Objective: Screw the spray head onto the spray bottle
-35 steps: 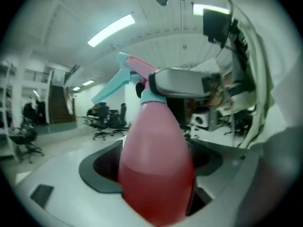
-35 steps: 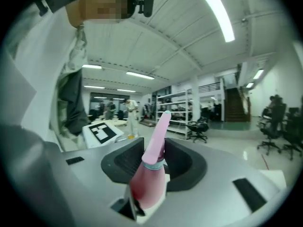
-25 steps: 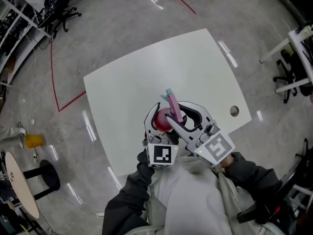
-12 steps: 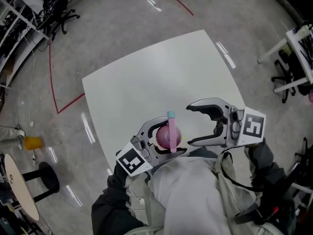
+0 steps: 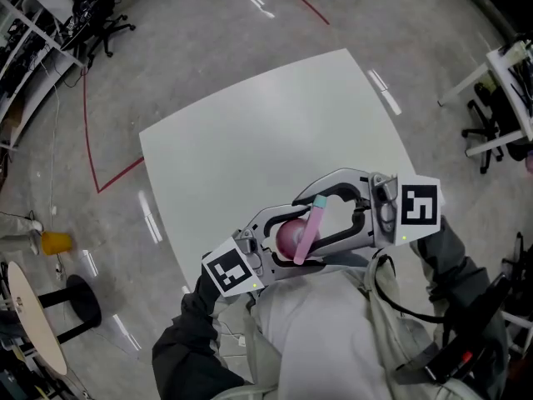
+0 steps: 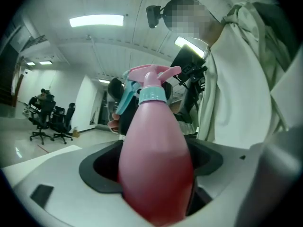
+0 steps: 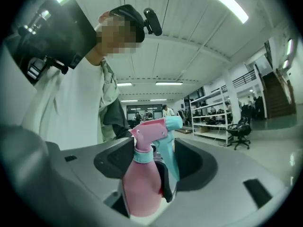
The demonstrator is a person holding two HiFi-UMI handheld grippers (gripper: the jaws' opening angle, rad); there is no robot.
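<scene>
A pink spray bottle (image 5: 287, 237) with a pink and teal spray head (image 5: 314, 213) on its neck is held up close to the person's chest, above the near edge of the white table (image 5: 250, 132). My left gripper (image 5: 301, 240) is shut on the bottle's round body (image 6: 156, 164). My right gripper (image 5: 306, 222) comes in from the right and brackets the spray head (image 7: 152, 130). Its jaws are closing, with a gap still showing beside the head. The bottle (image 7: 141, 183) rises between them.
The person's pale jacket (image 5: 325, 332) fills the space just behind both grippers. On the floor stand a yellow object (image 5: 57, 242) and a black stool (image 5: 79, 300) at the left, and office chairs (image 5: 491, 136) beside another white table (image 5: 510, 65) at the right.
My right gripper let go of the spray head, swung out to the right with wide jaws, then came back around the head. My left gripper turned, keeping the bottle.
</scene>
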